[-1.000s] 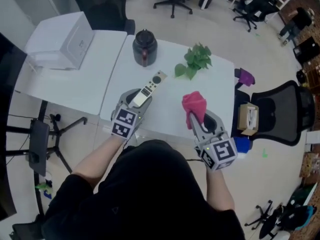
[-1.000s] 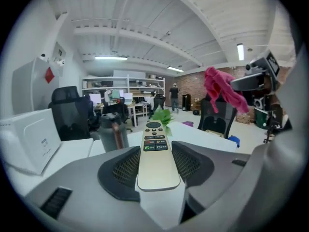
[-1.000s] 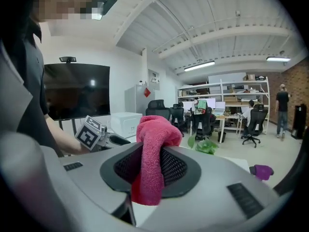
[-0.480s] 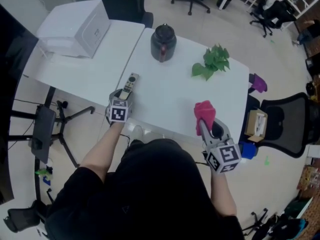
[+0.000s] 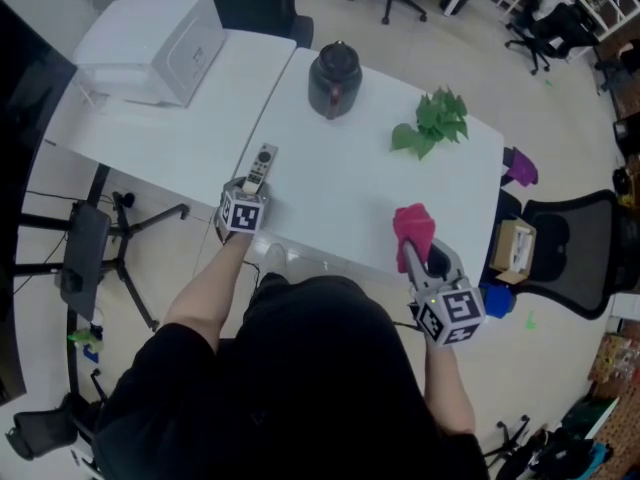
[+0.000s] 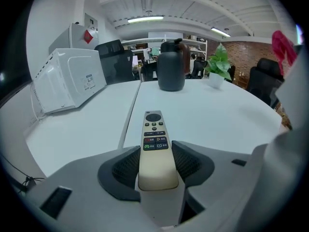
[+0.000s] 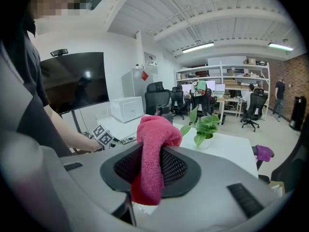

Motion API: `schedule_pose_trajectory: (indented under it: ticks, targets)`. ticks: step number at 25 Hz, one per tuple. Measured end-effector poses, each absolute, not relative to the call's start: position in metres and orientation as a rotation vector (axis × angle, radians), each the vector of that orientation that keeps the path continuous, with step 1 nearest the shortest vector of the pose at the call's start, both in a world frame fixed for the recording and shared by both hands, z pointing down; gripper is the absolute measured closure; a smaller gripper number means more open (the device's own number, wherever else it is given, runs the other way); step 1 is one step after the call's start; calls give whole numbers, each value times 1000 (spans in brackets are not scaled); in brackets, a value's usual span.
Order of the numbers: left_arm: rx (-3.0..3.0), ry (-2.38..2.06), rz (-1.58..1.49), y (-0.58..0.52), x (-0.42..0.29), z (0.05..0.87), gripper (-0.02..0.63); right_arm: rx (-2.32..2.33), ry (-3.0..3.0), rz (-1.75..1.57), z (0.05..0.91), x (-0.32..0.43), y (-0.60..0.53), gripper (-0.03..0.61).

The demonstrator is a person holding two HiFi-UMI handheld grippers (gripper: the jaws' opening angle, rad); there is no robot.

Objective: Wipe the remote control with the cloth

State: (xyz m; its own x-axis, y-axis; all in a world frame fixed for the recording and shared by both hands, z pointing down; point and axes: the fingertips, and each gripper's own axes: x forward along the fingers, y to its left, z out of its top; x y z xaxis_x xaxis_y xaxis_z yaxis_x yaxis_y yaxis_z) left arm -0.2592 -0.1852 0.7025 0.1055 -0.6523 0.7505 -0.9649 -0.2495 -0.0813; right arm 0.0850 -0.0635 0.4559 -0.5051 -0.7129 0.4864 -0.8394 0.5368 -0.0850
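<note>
The person stands at the front edge of a white table, a grey tool in each hand. The left tool is clenched on the near end of a slim cream-coloured remote control with a dark round pad and small coloured buttons. Both ribbed pads press its sides, and the buttons face up. The rest of the remote points forward over the table, close to the seam where two tabletops meet. Whether its far end touches the surface I cannot tell.

The right tool grips a crumpled pinkish-red terry cloth, which bunches up above the pads and hangs a little below them. It is held at the table's front edge, well apart from the remote.

Farther back on the table stand a dark rounded jug and a leafy green plant. A white boxy appliance sits on the left tabletop.
</note>
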Motion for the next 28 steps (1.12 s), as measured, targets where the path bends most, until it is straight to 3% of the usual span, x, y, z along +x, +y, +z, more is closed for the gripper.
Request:
schedule_pose_trajectory:
  ticks: [17,28]
  targets:
    - [1934,-1535,1023,-181,-259,714,375,1268,-2370,456,460,87,-66,474]
    - [2122,-1595,876,-173,-238,642,374,1304,-2324,491,480,97,-75,474]
